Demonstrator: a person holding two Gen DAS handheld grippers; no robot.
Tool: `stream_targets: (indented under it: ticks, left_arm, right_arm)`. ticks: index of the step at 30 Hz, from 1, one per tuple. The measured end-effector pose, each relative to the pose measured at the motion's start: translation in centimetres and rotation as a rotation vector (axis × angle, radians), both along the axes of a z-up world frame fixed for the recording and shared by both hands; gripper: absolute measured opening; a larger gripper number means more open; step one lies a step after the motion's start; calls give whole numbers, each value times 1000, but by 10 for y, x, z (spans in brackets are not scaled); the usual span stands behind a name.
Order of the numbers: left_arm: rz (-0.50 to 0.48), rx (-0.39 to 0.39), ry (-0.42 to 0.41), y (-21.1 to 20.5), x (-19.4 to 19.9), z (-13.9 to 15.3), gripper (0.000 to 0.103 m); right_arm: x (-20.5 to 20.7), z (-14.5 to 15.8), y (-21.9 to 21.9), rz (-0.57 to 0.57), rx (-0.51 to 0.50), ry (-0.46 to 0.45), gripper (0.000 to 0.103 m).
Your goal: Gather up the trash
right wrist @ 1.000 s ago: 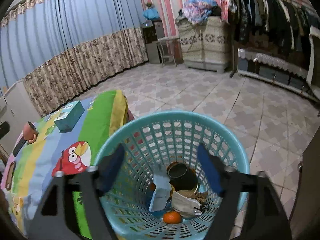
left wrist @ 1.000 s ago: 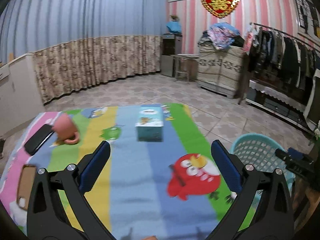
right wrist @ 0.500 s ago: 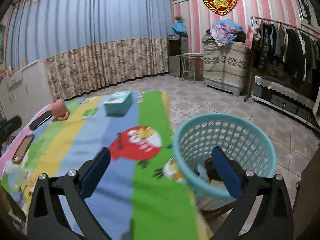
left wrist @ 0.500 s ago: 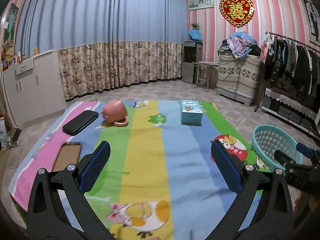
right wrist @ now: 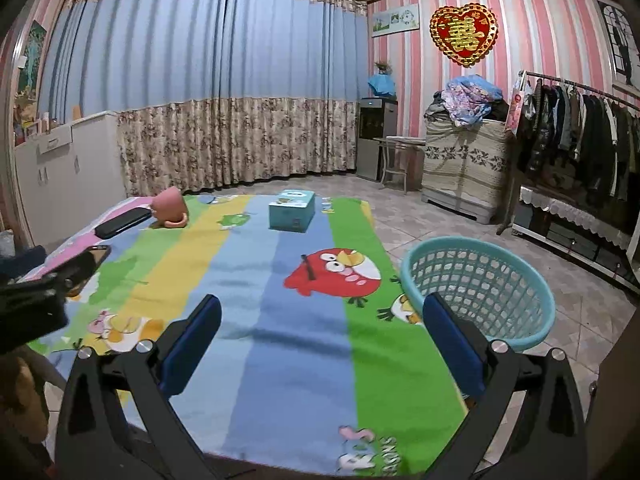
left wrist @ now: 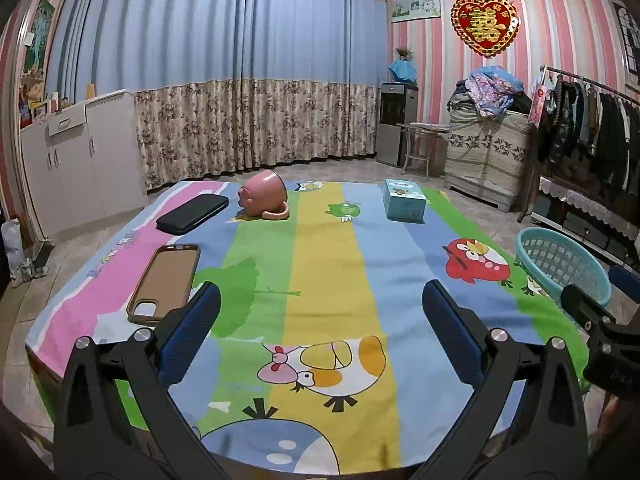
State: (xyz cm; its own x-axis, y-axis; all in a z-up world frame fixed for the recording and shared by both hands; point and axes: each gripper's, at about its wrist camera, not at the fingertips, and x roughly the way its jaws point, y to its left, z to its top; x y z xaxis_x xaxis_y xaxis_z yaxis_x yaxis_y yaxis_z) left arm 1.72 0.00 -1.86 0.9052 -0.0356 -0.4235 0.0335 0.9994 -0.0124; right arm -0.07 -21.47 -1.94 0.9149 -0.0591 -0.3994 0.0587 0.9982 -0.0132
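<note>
A teal plastic basket stands on the floor at the right edge of the table; it also shows in the left wrist view. Its contents are hidden from here. My left gripper is open and empty above the near part of the cartoon tablecloth. My right gripper is open and empty above the near right part of the cloth, left of the basket. On the cloth lie a pink mug on its side, a teal tissue box, a brown phone case and a black case.
White cabinets stand at the left, curtains behind. A clothes rack and a covered chest stand at the right on the tiled floor. The other gripper shows at each view's side.
Both grippers have pulled back and up from the table. The right one left its place above the basket and now faces the table, with the basket at its right.
</note>
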Motion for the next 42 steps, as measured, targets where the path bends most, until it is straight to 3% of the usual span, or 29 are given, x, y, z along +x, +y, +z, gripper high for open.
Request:
stream_targets:
  ticks: [11,24,42]
  left_arm:
    - [5,31,-41,1,-17,0,98]
    - [-7,12,-54,5,-21,2,98]
    - [-23,2,-54,3,-18,5,98]
  right_arm:
    - [-3,-1,1,-14,41,0,99]
    - [-7,3,4,-40,-10,-35,99]
    - [-4,1,2,-43,3,-26,99]
